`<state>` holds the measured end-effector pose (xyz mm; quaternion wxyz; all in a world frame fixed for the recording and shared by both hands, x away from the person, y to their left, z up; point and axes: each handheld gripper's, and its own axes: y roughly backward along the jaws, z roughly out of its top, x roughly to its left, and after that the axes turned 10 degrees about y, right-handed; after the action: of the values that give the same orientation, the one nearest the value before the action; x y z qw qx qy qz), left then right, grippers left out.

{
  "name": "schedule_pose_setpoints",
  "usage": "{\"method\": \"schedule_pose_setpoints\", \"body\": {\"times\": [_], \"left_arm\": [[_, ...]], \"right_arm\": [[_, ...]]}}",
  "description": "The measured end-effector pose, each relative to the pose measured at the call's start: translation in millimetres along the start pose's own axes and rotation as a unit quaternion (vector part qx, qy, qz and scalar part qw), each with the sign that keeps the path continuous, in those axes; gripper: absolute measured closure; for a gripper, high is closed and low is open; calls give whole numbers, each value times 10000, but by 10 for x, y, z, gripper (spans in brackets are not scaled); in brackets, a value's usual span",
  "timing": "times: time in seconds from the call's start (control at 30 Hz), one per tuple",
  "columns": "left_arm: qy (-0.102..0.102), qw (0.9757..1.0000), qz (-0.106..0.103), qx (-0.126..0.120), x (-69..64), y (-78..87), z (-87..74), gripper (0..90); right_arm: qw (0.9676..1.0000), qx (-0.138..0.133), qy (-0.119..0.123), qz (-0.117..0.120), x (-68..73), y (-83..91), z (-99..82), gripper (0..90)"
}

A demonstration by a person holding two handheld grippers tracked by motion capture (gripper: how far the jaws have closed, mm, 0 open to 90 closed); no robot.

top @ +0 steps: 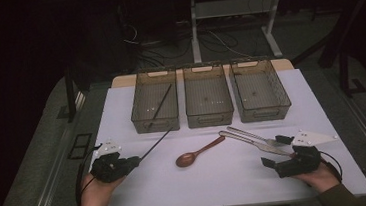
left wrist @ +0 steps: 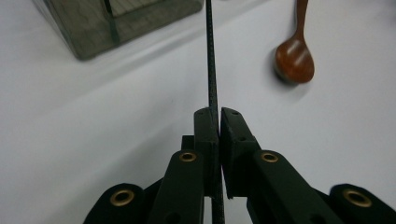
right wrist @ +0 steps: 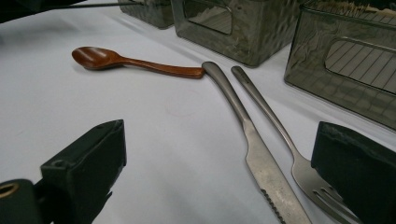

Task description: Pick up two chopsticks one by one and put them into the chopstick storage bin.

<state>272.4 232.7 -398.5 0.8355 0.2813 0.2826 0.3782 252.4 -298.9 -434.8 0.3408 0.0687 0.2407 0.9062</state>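
Clamping a thin black chopstick (left wrist: 211, 70), left gripper (top: 135, 161) is closed tight on it. Right gripper (top: 276, 151) sits wide apart beside knife (right wrist: 254, 149) and fork (right wrist: 289, 144). Can't make out any labels or writing.

I count three smoky translucent plastic bins (top: 209, 102) in a row at the far side of my table. There are two thin black chopsticks (top: 155, 145): one clamped, one in the left bin. One brown wooden spoon (top: 198, 152), one steel table knife (top: 255, 143), one steel fork (top: 257, 137).
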Motion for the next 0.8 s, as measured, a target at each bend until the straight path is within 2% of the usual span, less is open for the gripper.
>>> {"method": "schedule_pose_setpoints", "body": {"times": [0.2, 0.27, 0.47, 0.53, 0.8], "left_arm": [[118, 9997, 44, -205, -69, 19, 115, 847], [126, 9996, -6, -255, -88, 14, 153, 849], [54, 9994, -64, -346, -163, -25, 291, 849], [10, 9992, -142, -361, -193, -36, 340, 849], [-116, 9985, -176, -514, -284, -87, 534, 849]], "right_arm": [[10000, 4, -2, -1, -1, -1, 0, 25], [10000, 7, -4, -3, -1, -2, 0, 25], [10000, 10, -14, -4, 1, -4, 1, 25], [10000, -2, -4, -2, 1, -1, 1, 25], [10000, 6, -6, 5, 1, 3, 0, 25]]}}
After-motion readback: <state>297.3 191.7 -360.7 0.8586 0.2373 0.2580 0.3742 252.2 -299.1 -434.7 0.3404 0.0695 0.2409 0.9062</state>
